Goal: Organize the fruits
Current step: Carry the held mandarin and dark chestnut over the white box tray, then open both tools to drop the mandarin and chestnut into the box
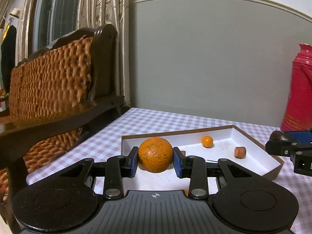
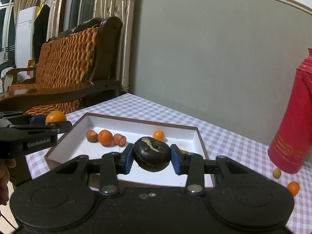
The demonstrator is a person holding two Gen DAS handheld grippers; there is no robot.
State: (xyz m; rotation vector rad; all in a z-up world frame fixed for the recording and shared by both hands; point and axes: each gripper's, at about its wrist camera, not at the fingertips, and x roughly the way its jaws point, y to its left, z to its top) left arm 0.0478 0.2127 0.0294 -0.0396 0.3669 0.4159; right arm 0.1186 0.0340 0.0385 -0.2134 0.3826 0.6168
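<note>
Fruits are in both our grippers at once. Our left gripper [image 1: 155, 160] pinches a large orange [image 1: 155, 154] between its blue pads, holding it above the near corner of the shallow white tray [image 1: 259, 157]. Our right gripper [image 2: 151, 158] clamps a dark, cracked round fruit [image 2: 152, 154], possibly a spoiled one, over the same tray. On the tray floor lie a small orange [image 2: 105, 137], a smaller one [image 2: 158, 135], a brownish fruit [image 2: 92, 135] and a reddish stubby piece [image 2: 119, 139]. The tray sits on a pink checked tablecloth [image 2: 224, 136]. Beside the red thermos [image 2: 292, 128], two more small fruits [image 2: 293, 188] rest on the cloth, outside the tray.
</note>
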